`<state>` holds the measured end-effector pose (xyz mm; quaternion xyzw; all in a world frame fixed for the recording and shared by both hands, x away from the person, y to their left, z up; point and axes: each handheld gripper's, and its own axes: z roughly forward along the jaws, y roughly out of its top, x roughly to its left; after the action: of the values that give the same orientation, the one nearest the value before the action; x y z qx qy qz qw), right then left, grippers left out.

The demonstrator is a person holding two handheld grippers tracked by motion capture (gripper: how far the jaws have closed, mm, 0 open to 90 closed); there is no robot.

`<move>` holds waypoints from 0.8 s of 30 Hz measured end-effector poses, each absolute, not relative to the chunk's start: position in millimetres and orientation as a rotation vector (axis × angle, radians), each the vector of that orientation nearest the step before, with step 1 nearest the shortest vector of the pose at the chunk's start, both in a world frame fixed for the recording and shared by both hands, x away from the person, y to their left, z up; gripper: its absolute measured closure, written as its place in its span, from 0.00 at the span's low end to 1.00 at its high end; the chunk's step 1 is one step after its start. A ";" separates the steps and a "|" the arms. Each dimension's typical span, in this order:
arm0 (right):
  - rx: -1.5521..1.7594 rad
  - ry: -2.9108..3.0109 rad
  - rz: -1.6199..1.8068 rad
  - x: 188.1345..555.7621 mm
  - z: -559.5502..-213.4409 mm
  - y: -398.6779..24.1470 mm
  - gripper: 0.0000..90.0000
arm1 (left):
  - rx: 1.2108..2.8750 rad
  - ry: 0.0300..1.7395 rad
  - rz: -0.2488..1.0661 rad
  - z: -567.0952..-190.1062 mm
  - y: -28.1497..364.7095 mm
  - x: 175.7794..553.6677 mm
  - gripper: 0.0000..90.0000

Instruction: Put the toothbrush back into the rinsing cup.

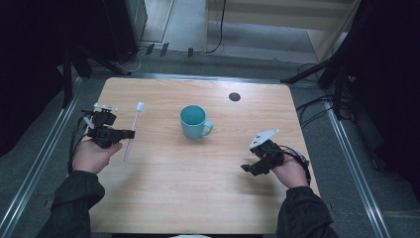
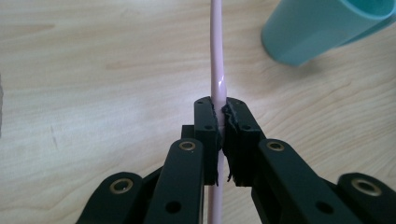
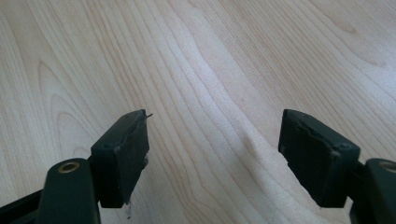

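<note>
Left gripper (image 1: 130,134), held at the left side of the wooden tabletop (image 1: 198,198), with its jaws clamped on the handle of a pink toothbrush (image 1: 132,130) whose white bristle head points toward the far edge; in the left gripper view the handle (image 2: 217,70) runs up between the two pads, pinched from both sides. A teal mug (image 1: 194,122) stands upright near the tabletop's centre, well apart from the toothbrush, handle turned to the right. Right gripper (image 1: 246,168), at the right side of the tabletop, with its jaws spread wide over bare wood and nothing between them.
</note>
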<state>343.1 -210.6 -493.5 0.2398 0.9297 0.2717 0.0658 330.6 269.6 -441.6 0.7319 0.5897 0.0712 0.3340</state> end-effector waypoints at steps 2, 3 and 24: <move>0.730 2.803 0.828 342.0 -493.1 -211.5 0.27 | 1.902 1.520 0.206 -439.9 267.2 330.6 0.94; 0.728 2.798 0.833 341.9 -493.1 -212.1 0.27 | 1.896 1.508 0.237 -438.5 265.6 330.0 0.94; 0.756 2.740 0.899 329.5 -489.2 -225.0 0.26 | 1.822 1.351 0.309 -431.2 232.2 336.7 0.94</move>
<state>329.5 -225.0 -489.2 0.2528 0.9162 0.3005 0.0802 336.7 232.2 -431.2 0.7246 0.5375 0.1228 0.4135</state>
